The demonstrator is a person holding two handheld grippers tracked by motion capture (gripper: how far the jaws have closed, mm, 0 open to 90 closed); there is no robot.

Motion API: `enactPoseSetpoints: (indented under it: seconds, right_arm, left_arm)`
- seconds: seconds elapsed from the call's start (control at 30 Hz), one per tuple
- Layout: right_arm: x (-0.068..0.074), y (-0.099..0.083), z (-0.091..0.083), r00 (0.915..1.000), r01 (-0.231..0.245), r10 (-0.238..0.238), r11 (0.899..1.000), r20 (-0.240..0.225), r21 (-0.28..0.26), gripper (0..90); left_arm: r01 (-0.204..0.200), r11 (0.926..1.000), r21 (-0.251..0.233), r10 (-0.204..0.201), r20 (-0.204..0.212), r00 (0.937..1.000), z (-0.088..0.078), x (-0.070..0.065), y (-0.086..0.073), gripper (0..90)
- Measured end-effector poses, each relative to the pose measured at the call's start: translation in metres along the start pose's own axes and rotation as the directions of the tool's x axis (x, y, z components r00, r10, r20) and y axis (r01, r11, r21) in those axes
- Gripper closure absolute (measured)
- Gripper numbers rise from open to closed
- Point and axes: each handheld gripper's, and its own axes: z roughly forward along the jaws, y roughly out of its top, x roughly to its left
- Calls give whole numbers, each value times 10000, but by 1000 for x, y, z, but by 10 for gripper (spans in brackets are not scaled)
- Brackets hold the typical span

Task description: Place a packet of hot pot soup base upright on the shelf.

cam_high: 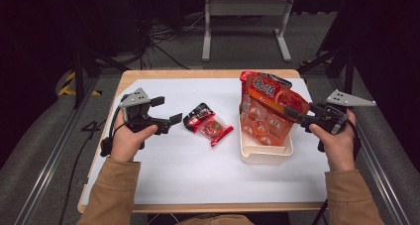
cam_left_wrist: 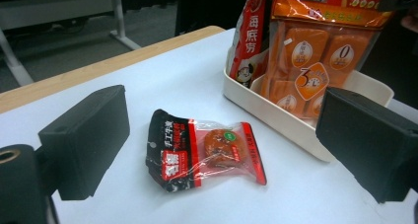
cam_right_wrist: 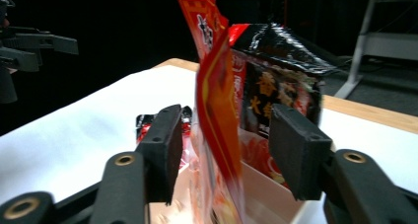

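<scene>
White paper covers the worktop (cam_high: pixel 198 175), dark room behind. An orange snack bag (cam_high: pixel 270 113) with clear windows showing small orange packets stands upright in a cream tray (cam_high: pixel 262 155) at the right, a red bag beside it. The right tool (cam_high: pixel 292 115) straddles the orange bag's edge, jaws apart, pads off it. The left tool (cam_high: pixel 167 112) hovers spread before a small red-and-black packet (cam_high: pixel 208 124) lying flat.
</scene>
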Motion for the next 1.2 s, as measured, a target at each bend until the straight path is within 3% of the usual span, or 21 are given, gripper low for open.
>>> enactPoseSetpoints:
  seconds: [0.23, 0.47, 0.63, 0.73, 0.93, 1.2]
  right_arm:
    - [0, -5, -22, 9996, 201, -198, 9997, 186, -164, 431]
    - [-2, -8, -40, 9982, 409, -404, 9991, 440, -94, 439]
    - [-5, -11, -45, 9960, 605, -611, 9981, 657, 115, 441]
    - [-8, -13, -49, 9956, 535, -545, 9985, 757, 152, 443]
    - [-21, -25, -53, 9890, 281, -306, 9994, 1450, 189, 424]
    - [-33, -35, -51, 9838, 165, -195, 9997, 1781, 184, 405]
  left_arm:
    - [-125, 9997, 222, 130, -195, 9997, 9, 3, 1, 64]
    - [138, 9986, 508, -113, -492, 9987, 20, 10, -3, 106]
    - [115, 9984, 555, -87, -510, 9987, 23, 13, -5, 150]
    - [219, 9982, 554, -179, -705, 9973, 26, 15, -6, 152]
    - [462, 9970, 620, -405, -915, 9950, 30, 19, -12, 150]
    - [693, 9952, 687, -614, -1101, 9920, 39, 26, -20, 152]
